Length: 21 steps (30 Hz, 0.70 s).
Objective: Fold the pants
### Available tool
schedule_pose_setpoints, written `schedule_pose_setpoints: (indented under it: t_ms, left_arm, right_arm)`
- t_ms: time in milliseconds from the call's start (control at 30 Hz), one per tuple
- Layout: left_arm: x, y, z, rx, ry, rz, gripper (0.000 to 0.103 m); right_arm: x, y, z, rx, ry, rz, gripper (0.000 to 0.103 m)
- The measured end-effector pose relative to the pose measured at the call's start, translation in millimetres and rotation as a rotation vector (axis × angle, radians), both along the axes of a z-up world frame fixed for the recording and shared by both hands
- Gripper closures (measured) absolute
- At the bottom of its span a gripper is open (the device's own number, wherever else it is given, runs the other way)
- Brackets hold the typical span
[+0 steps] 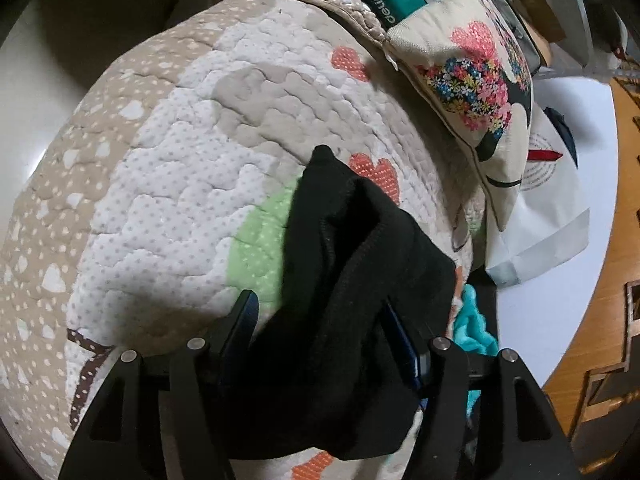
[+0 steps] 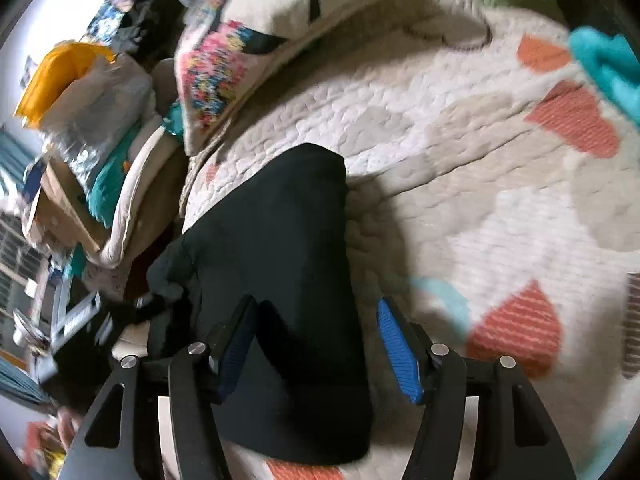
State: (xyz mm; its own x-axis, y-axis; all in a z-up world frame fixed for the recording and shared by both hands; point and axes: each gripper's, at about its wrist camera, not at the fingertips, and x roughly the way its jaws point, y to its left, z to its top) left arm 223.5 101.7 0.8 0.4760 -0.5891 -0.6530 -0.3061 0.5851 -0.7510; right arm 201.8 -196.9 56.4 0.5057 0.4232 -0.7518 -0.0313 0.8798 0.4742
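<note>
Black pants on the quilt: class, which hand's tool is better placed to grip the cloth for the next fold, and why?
Probably the left tool: bunched black pants fill its gap, touching both pads. The right tool stands open, its right pad clear of the flat cloth.

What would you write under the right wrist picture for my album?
Black pants lie on the heart-patterned quilt between the open blue-padded fingers of the right gripper, beside a flowery pillow.
</note>
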Motion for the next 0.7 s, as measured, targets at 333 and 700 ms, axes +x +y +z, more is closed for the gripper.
schedule_pose_setpoints:
  t_ms: [333, 700]
  left_arm:
    - [-3.3, 13.3, 0.7, -0.058, 0.056, 0.01, 0.037]
    - [-36.7, 41.0, 17.8, 0.134, 0.068, 0.04, 0.035]
  right_arm:
    - [-10.5, -16.1, -13.6, -0.024, 0.092, -0.067, 0.019]
    - [-95.5, 1.1, 23.9, -0.226, -0.058, 0.031, 0.018]
